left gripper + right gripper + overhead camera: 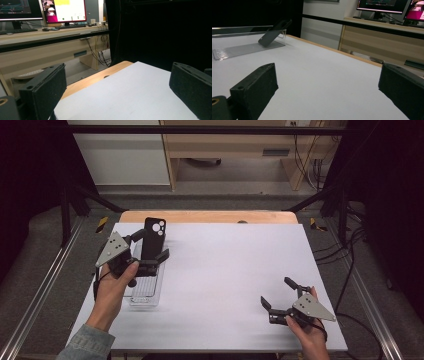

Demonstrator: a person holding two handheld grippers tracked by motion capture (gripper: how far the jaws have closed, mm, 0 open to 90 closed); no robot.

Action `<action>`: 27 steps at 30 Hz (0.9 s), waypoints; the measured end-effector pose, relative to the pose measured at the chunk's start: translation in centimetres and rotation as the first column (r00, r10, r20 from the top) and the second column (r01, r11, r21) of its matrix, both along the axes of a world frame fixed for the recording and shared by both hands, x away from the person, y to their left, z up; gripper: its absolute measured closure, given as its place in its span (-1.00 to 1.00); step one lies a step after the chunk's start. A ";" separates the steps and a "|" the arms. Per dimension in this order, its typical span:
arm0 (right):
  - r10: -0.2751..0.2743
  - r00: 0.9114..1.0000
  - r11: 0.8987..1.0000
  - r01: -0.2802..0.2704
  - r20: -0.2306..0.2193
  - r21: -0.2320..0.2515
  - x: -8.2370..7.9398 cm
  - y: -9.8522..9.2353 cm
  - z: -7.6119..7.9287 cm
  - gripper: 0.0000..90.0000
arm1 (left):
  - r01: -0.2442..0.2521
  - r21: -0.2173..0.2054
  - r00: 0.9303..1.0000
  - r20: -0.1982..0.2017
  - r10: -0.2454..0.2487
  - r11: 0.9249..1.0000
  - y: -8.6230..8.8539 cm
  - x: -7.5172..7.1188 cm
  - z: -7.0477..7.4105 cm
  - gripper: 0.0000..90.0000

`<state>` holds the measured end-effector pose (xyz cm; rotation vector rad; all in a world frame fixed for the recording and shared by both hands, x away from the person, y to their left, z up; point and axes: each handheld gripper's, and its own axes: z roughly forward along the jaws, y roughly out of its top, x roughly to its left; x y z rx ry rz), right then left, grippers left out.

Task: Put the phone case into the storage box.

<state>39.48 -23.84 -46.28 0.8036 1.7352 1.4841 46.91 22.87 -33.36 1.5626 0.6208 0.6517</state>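
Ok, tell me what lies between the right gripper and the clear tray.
Nothing: bare white table runs from the right gripper to the clear tray holding the phone case, as the high view shows.

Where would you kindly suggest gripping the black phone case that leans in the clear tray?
Probably the phone case by its raised camera end, which sticks up over the far wall of the clear tray. Come from above, closing across its two long edges; its lower end rests on the tray floor.

Even overhead light, dark surroundings.
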 end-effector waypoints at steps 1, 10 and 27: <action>0.000 1.000 1.000 0.000 0.000 0.001 0.0 0.0 0.0 -0.95 | -0.001 0.002 1.000 0.003 0.001 1.000 0.1 -0.1 0.0 -0.98; 0.000 1.000 1.000 0.000 0.000 0.002 0.0 0.0 0.0 -0.95 | -0.013 0.001 1.000 0.008 0.013 1.000 0.9 -1.0 -0.3 -0.98; 0.001 1.000 1.000 -0.001 -0.001 0.001 0.0 0.0 0.0 -0.95 | -0.042 -0.008 0.999 0.013 0.042 0.999 2.3 -2.4 -1.1 -0.98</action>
